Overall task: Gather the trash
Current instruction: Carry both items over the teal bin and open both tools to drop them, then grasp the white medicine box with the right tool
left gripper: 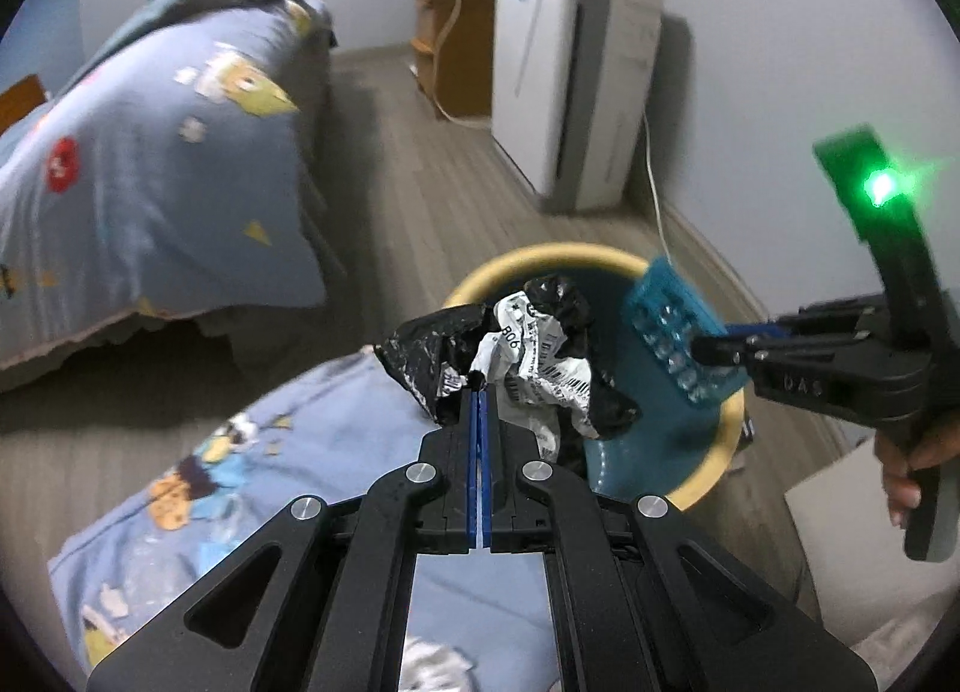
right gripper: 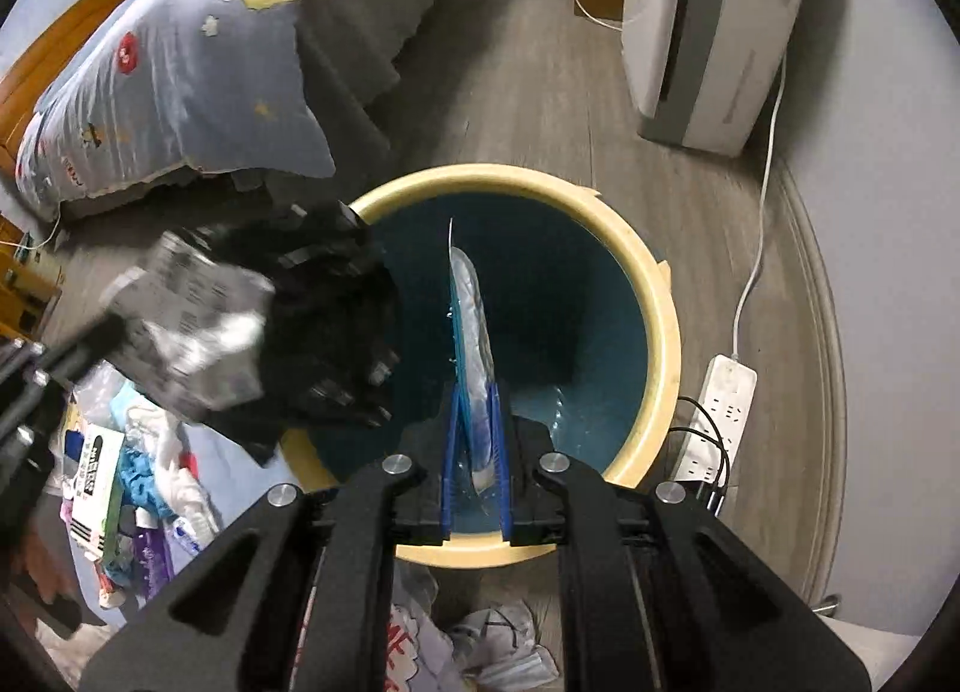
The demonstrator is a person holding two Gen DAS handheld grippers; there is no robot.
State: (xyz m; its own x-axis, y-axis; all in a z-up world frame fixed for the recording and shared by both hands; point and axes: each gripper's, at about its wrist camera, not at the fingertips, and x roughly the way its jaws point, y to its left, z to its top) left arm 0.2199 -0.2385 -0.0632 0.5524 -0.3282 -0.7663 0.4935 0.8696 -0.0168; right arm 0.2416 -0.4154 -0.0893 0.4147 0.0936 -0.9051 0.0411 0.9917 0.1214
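Left claw (left gripper: 480, 386) clamps a crumpled black wrapper (left gripper: 528, 356), right claw (right gripper: 477, 440) clamps a blister pack (right gripper: 471, 332); both crowd the bin (right gripper: 654, 296) beside the bed (left gripper: 150, 164).

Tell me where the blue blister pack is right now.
The blue blister pack is pinched edge-on in the right gripper, hanging over the open trash bin, right of the crumpled black-and-white wrapper in the left gripper.

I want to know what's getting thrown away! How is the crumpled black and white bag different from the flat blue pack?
The black and white bag is scrunched into a lump; the blue blister pack is flat and stiff. The bag hangs over the bin's near rim, the pack over its middle. The bag has barcodes, the pack clear bubbles. Both are pinched in shut jaws.
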